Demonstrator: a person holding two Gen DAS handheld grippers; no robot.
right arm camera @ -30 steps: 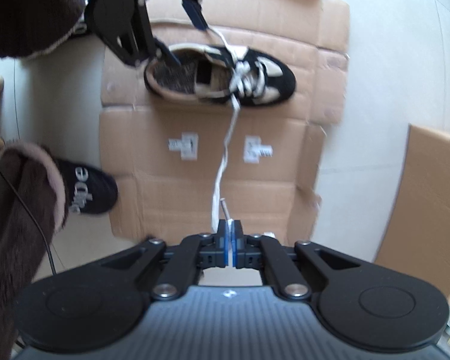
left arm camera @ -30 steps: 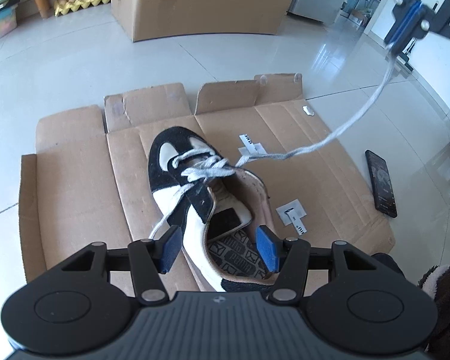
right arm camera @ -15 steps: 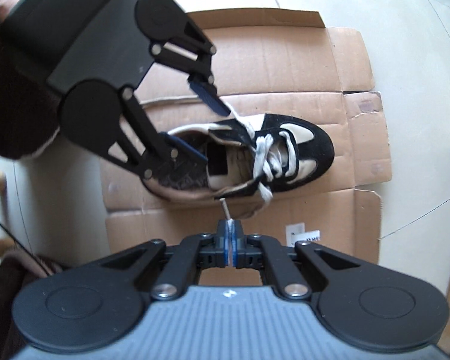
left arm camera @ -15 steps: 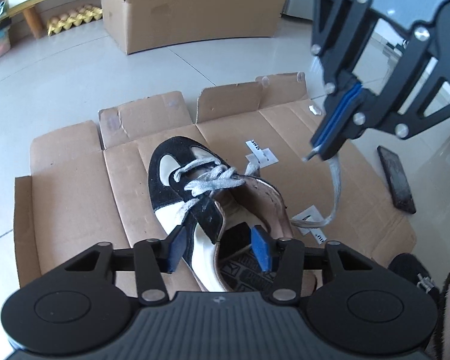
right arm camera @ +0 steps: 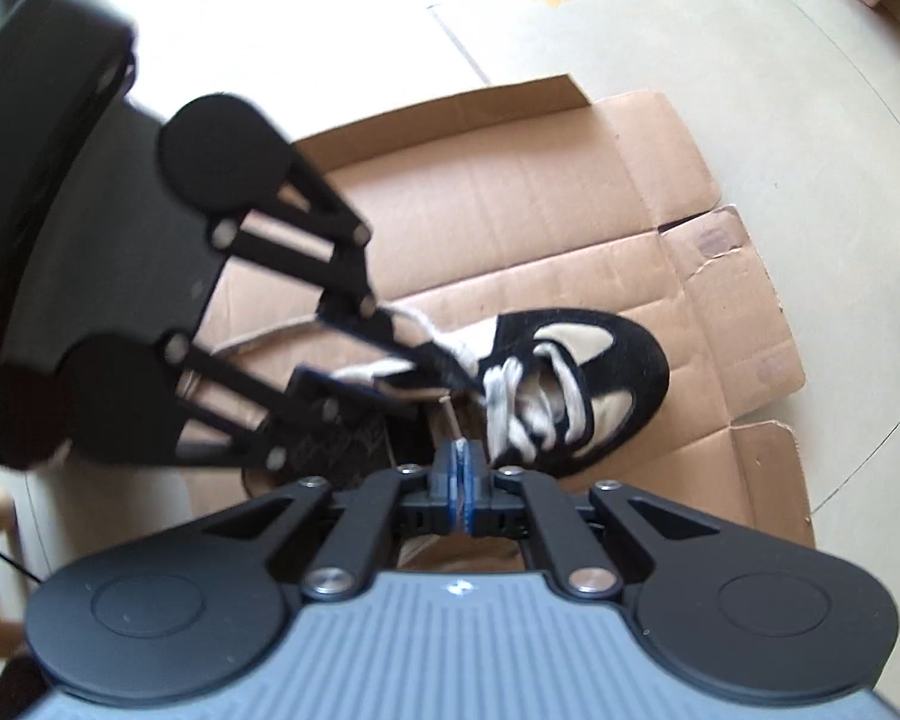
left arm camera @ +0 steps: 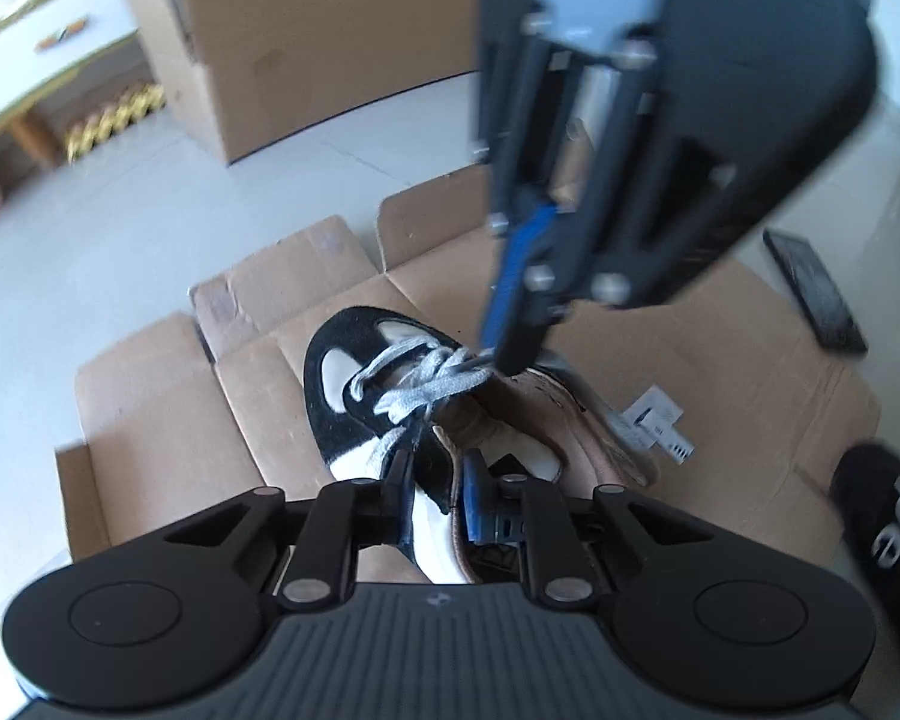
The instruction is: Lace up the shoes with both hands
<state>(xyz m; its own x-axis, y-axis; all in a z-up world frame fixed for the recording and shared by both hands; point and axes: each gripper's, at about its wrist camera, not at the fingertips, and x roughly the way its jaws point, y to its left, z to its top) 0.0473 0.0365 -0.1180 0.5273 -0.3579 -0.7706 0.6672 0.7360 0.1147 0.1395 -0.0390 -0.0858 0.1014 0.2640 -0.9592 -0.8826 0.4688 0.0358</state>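
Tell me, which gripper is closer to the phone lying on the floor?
Right. The right gripper hangs over the shoe's laces, on the phone's side; the left gripper sits farther away at the shoe's side flap.

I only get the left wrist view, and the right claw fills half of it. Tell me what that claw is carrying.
Observer: In the right wrist view, the right claw is shut on the lace tip, which pokes out just past its pads.
Operator: Now say where that tip is aimed.
Observer: It points at the side flap of the shoe, close beside the left claw, whose jaws are closing with that flap between them.
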